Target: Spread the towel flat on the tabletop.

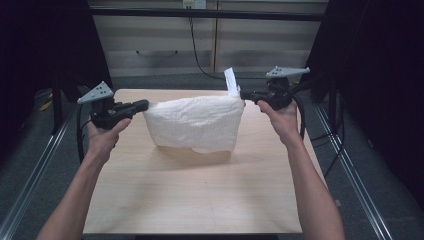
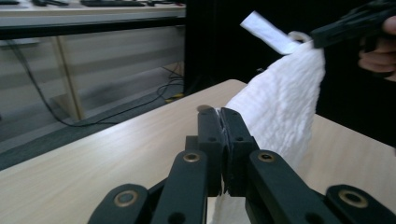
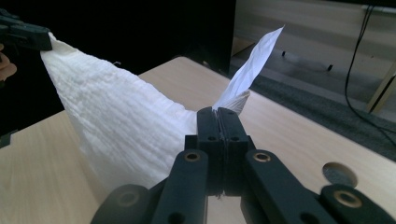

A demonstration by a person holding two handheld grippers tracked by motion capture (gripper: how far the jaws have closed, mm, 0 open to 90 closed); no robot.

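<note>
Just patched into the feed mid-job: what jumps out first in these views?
A white towel hangs stretched above the middle of the wooden table, its lower edge near or on the tabletop. The left claw is shut on its left top corner and the right claw on its right top corner. A white tag sticks up beside the right claw.

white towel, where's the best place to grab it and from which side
Take the white towel by its two top corners, one hand-held gripper from each side, as the left hand-held gripper and right hand-held gripper grip it now: it hangs flat between them.
</note>
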